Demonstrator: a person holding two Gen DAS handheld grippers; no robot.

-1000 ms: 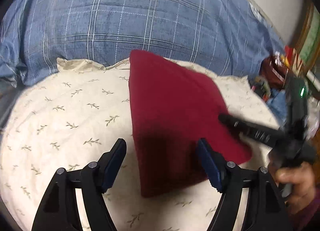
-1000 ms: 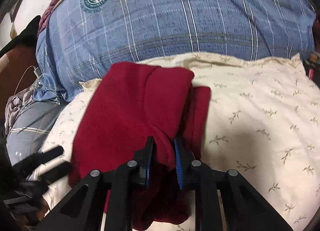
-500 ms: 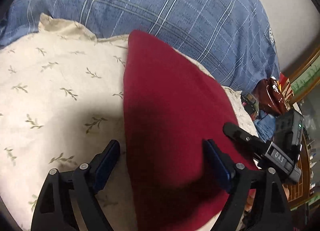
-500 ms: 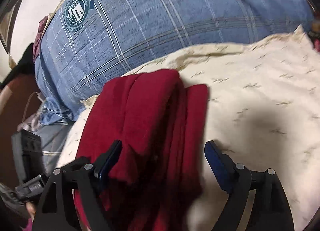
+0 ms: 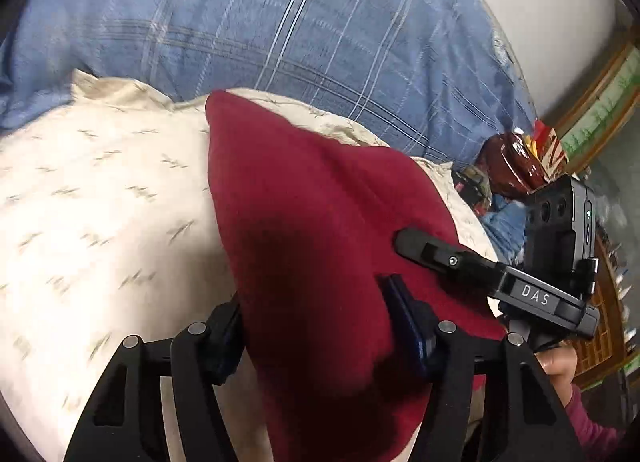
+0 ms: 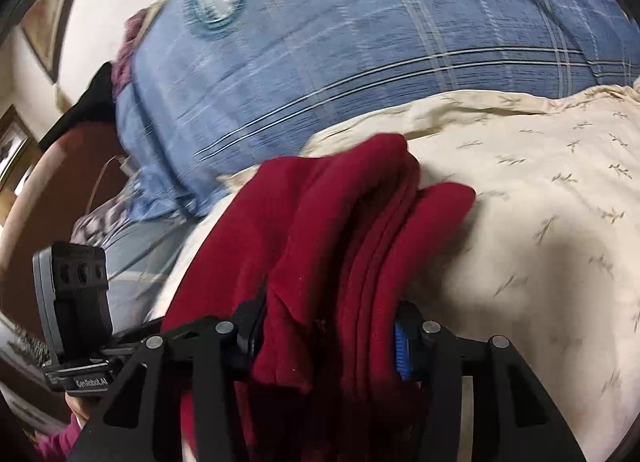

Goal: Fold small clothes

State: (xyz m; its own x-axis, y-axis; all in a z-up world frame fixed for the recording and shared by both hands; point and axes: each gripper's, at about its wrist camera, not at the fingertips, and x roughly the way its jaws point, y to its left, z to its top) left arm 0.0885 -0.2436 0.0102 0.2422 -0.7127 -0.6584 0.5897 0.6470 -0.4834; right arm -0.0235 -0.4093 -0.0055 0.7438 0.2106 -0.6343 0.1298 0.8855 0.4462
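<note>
Both tongs are closing around the folded dark-red knit garment [image 5: 312, 230]: left tongs [image 5: 316, 326], right tongs [image 6: 328, 334]. "DAS" is showing at three o'clock, "GenRobot.AI" at eight.

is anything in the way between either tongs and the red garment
Nothing visible. The folded red garment already sits between the fingers of the left tongs and of the right tongs, both closing on it. It lies on the cream leaf-print bedding; no other item lies across it.
</note>
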